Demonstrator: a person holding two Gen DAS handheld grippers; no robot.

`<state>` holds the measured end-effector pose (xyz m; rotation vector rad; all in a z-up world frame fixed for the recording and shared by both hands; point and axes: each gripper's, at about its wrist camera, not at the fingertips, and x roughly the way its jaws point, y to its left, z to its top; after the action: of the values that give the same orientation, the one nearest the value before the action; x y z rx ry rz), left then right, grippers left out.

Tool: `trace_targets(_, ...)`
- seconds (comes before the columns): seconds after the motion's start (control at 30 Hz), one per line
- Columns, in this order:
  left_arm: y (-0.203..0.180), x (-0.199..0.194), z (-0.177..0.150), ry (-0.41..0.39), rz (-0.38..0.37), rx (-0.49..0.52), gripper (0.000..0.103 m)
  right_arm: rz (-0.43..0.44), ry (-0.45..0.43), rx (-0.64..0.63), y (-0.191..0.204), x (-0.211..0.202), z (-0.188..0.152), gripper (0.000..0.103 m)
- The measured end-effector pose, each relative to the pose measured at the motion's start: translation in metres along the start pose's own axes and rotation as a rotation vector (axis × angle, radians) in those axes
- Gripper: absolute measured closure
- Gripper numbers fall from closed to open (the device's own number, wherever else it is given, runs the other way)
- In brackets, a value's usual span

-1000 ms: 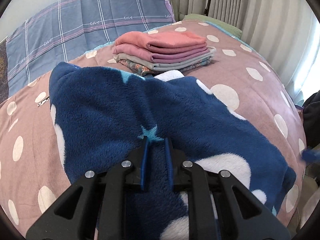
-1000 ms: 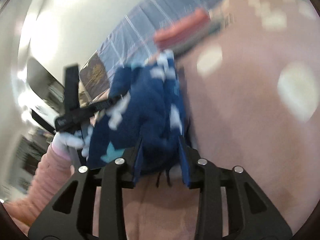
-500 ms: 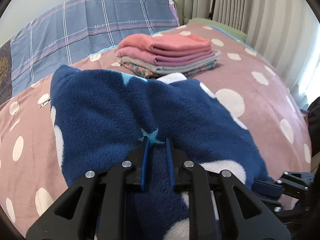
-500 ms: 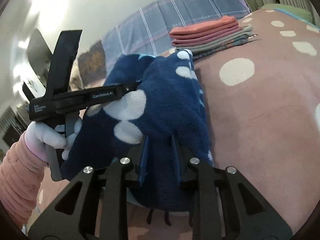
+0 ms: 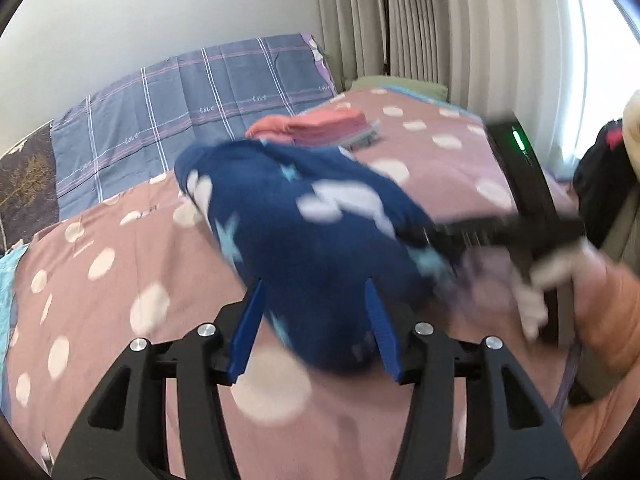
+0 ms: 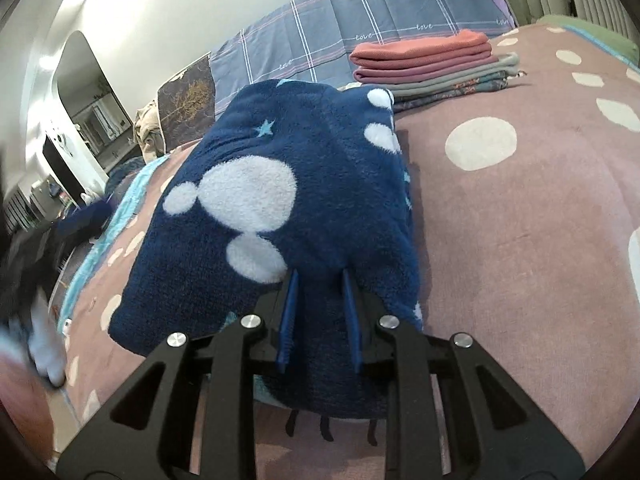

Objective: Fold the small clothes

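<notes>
Folded navy fleece garment with white blobs (image 6: pixel 288 200) lying mid-bed; right gripper (image 6: pixel 319 280) clamped on near edge at 6 o'clock, pinning fold; left gripper (image 5: pixel 314 286) jaws just opening, apart, releasing it

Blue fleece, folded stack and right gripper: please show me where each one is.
Blue fleece (image 6: pixel 280 184): right wrist view, on its big white patch.
Folded stack (image 6: pixel 424 50): right wrist view, on the top red piece.
Right gripper (image 6: pixel 319 280): right wrist view, between its fingertips, on the fleece.
</notes>
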<state>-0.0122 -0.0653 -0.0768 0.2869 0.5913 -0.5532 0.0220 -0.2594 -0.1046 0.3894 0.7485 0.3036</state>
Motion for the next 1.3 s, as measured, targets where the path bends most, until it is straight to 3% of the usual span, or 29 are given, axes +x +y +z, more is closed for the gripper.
trace_targets(0.17, -0.018, 0.037, -0.021, 0.113, 0.041, -0.018, 0.049, 0.006, 0.012, -0.003, 0.003, -0.004, 0.0, 0.082)
trace_targets(0.27, -0.019, 0.054, -0.019, 0.121, 0.146, -0.033, 0.049, 0.008, 0.022, -0.005, 0.004, -0.005, 0.001, 0.082)
trace_targets(0.37, -0.013, 0.061, -0.01, 0.116, 0.153, -0.123, 0.048, 0.008, 0.023, -0.002, 0.004, -0.006, 0.001, 0.082)
trace_targets(0.5, -0.02, 0.066, -0.012, 0.109, 0.229, -0.085, 0.044, -0.002, 0.013, -0.005, 0.007, -0.007, -0.001, 0.082)
trace_targets(0.57, -0.009, 0.067, -0.017, 0.15, 0.297, -0.099, 0.043, -0.003, 0.009, -0.012, 0.007, -0.007, -0.002, 0.082)
trace_targets(0.7, 0.026, 0.061, -0.04, 0.194, 0.224, -0.232, 0.042, -0.01, 0.017, -0.036, 0.011, -0.007, -0.003, 0.084)
trace_targets(0.83, 0.008, 0.058, -0.034, 0.18, 0.282, -0.13, 0.047, -0.044, 0.012, -0.073, 0.02, -0.007, -0.007, 0.084)
trace_targets(0.93, 0.005, 0.044, -0.03, 0.175, 0.202, -0.146, 0.062, -0.044, 0.015, -0.067, 0.018, -0.007, -0.006, 0.084)
trace_targets(1.03, 0.013, 0.015, -0.022, 0.119, 0.055, -0.222, 0.071, -0.03, 0.021, -0.061, 0.014, -0.007, -0.005, 0.084)
trace_targets(1.17, -0.001, -0.015, 0.011, -0.051, -0.006, -0.134, 0.071, -0.023, 0.024, -0.059, 0.014, -0.007, -0.005, 0.084)
trace_targets(1.23, -0.007, -0.005, 0.028, -0.07, 0.041, -0.082, 0.071, -0.028, 0.023, -0.064, 0.015, -0.007, -0.005, 0.084)
trace_targets(1.3, -0.006, 0.029, 0.034, -0.008, 0.098, -0.06, 0.071, -0.034, 0.023, -0.069, 0.017, -0.007, -0.005, 0.084)
